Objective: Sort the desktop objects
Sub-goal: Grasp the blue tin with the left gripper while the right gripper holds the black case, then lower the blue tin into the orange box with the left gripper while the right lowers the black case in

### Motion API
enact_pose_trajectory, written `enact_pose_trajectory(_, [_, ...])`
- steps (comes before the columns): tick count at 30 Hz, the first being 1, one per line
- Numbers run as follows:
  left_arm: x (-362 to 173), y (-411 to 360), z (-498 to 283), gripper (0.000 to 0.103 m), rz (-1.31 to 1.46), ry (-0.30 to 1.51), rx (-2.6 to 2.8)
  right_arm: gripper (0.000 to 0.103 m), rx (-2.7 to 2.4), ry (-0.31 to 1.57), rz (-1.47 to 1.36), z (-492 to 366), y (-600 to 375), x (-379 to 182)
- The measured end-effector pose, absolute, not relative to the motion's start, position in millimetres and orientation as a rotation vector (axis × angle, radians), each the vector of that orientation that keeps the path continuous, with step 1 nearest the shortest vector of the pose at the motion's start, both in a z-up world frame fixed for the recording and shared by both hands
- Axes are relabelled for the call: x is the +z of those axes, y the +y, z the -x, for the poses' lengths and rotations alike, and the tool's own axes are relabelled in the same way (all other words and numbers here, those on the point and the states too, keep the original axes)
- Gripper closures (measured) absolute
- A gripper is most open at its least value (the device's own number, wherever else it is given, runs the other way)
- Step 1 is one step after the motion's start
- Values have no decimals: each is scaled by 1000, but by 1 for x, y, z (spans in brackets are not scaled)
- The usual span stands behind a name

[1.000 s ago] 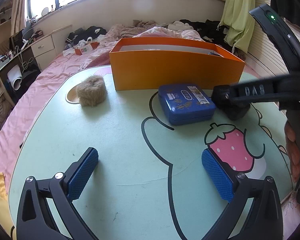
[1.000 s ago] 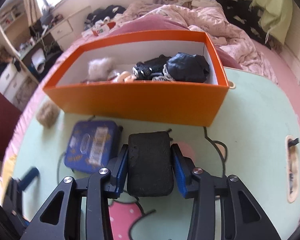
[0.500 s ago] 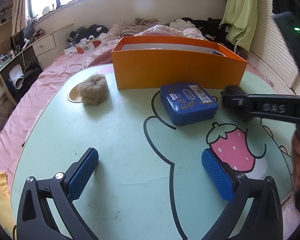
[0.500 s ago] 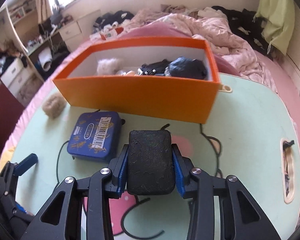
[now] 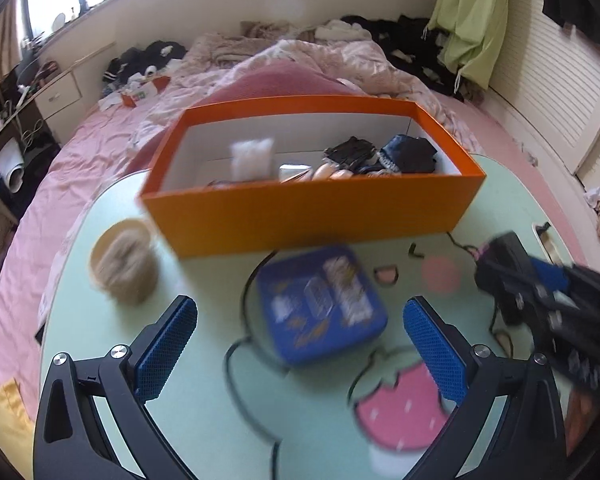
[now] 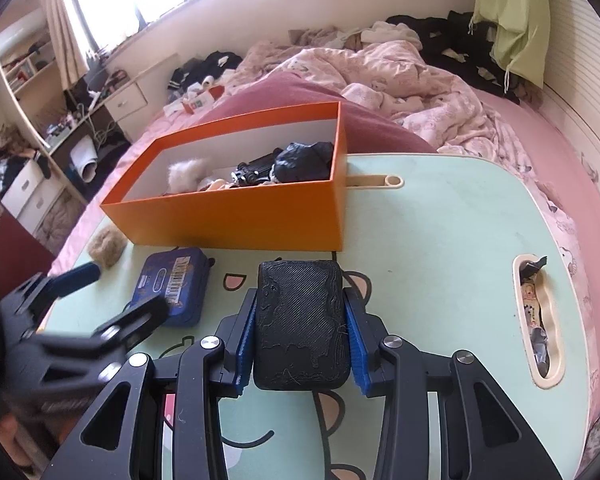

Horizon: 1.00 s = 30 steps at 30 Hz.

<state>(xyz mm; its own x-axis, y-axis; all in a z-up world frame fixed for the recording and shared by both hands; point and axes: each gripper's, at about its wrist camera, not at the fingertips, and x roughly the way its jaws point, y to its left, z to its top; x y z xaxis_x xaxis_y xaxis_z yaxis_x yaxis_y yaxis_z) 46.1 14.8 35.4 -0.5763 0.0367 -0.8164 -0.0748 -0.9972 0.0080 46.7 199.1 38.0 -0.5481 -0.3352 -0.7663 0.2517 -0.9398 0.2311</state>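
Note:
My right gripper (image 6: 300, 320) is shut on a black rectangular block (image 6: 301, 326), held above the table in front of the orange box (image 6: 240, 216). From the left wrist view that block (image 5: 504, 264) shows at the far right, blurred. A blue tin case (image 5: 320, 304) lies on the table between and just ahead of the open left gripper (image 5: 300, 344), whose blue pads hold nothing. In the right wrist view the blue tin case (image 6: 172, 286) lies left of the block, with the left gripper (image 6: 116, 296) beside it. A tan fluffy ball (image 5: 124, 270) sits left of the box. The orange box (image 5: 300, 208) holds dark items and a white puff.
The mint-green cartoon table (image 6: 440, 220) stands on a pink bed. A cream handle slot (image 6: 538, 320) with small items sits at the table's right edge. Rumpled bedding (image 6: 400, 76) lies behind the box. Drawers and shelves stand at far left.
The left gripper rose and moved forward, so the box's inside now shows and the blue case lies between its fingers. The right gripper shifted right with the black block, still gripped.

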Motion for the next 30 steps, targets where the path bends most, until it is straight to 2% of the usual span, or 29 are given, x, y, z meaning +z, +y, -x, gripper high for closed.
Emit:
enact_pose_trajectory(4, [27,25,-29,0,1437,166,2756,65,-2507,-149,-1267,-47,206,38])
enact_pose_trajectory(7, [12,26,-22,1,1508,161,2694,65,-2512,-164,-1266,-48,211,38])
enact_pose_trajectory(8, [6,26,-24,8,1526,159,2672,65,-2513,-168,-1265,-48,212,39])
enact_pose_trajectory(9, [5,24,-27,10,1508,139,2666,65,-2514,-172,-1264,-48,213,39])
enact_pose_trajectory(11, [6,21,-34,29,1478,95,2656,65,-2516,-178,-1263,-48,214,39])
enact_pose_trajectory(13, [9,19,-40,35,1458,95,2657,65,-2517,-177,-1262,-48,214,40])
enact_pose_trajectory(19, [27,4,-60,36,1325,-62,2635,65,-2509,-174,-1242,-50,212,44])
enact_pose_trajectory(25, [69,-8,-67,36,1170,-107,2688,65,-2489,-195,-1142,-50,202,66])
enact_pose_trajectory(30, [101,-19,-44,36,1079,-146,2709,65,-2462,-182,-1079,-32,185,85])
